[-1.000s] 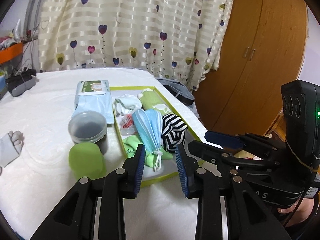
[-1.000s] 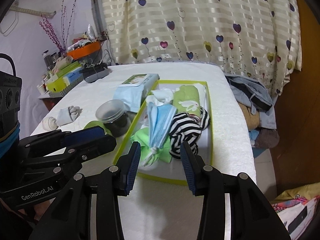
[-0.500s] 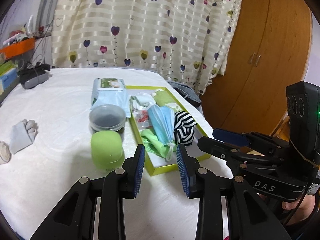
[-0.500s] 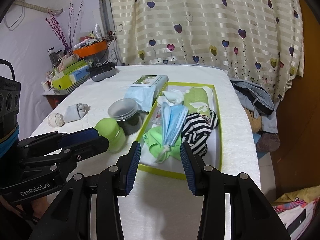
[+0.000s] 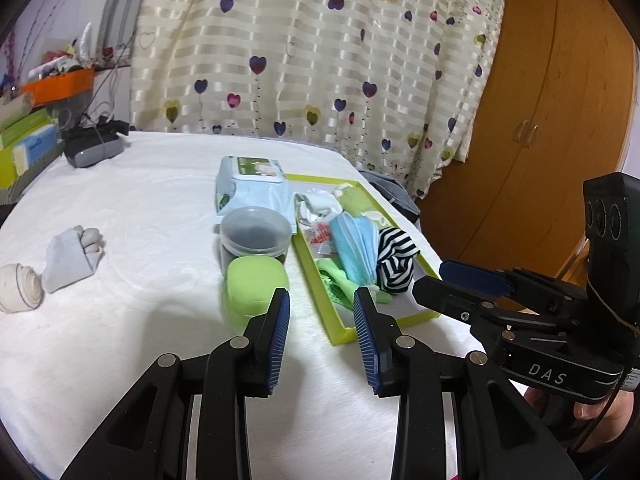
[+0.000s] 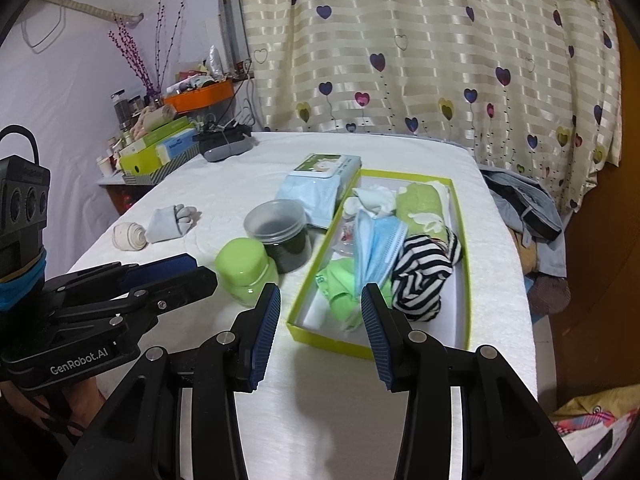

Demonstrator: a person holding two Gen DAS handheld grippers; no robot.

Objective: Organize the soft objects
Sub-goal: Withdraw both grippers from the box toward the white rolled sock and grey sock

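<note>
A yellow-green tray [image 5: 340,334] [image 6: 328,338] on the white bed holds a blue face mask [image 5: 354,246] [image 6: 376,240], a black-and-white striped cloth [image 5: 394,256] [image 6: 424,276], a bright green cloth [image 5: 340,280], a green rolled towel [image 6: 420,204] and a white sock [image 6: 372,198]. A grey-white sock [image 5: 68,256] [image 6: 168,224] and a cream roll [image 5: 18,286] [image 6: 128,236] lie loose at the left. My left gripper [image 5: 320,296] [image 6: 188,268] is open and empty, short of the tray's near corner. My right gripper [image 6: 320,292] [image 5: 444,280] is open and empty before the tray's near end.
A green-lidded jar [image 5: 256,284], a clear tub with dark contents [image 5: 254,236] and a wipes pack [image 5: 252,188] stand left of the tray. A grey device [image 5: 92,148] lies at the far left. Curtain behind, wardrobe [image 5: 540,120] and clothes [image 6: 524,204] to the right.
Both grippers have drawn back from the tray, which now looks smaller and farther. The left view has swung so the loose sock and cream roll show at the left. Both stay empty.
</note>
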